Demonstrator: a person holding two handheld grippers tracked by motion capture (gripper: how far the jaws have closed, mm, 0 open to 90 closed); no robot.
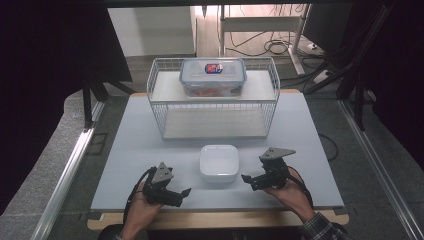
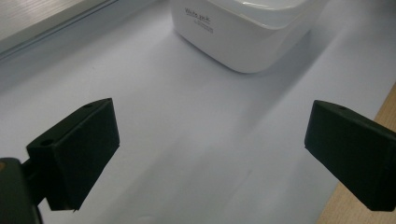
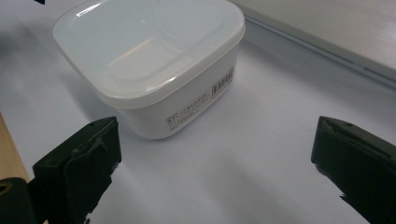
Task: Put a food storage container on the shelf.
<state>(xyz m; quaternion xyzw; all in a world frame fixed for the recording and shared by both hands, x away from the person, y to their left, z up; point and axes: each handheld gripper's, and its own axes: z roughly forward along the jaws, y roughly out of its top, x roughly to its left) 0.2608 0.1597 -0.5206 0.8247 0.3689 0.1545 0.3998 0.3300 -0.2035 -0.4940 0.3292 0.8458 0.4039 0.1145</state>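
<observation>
A white square lidded container [image 1: 219, 162] sits on the pale table mat near the front middle. My left gripper [image 1: 184, 192] rests to its lower left, open and empty; in the left gripper view [image 2: 210, 154] the container [image 2: 243, 28] lies ahead beyond the wide-apart jaws. My right gripper [image 1: 246, 178] is close to the container's right side, open with nothing in it. In the right gripper view [image 3: 215, 163] the container [image 3: 149, 60] stands just ahead to the left, its label facing me.
A white wire rack [image 1: 215, 97] stands at the back of the mat, with a clear blue-clipped food box [image 1: 213, 76] on its upper shelf. The wooden table edge [image 1: 215, 218] runs along the front. Metal rails flank both sides.
</observation>
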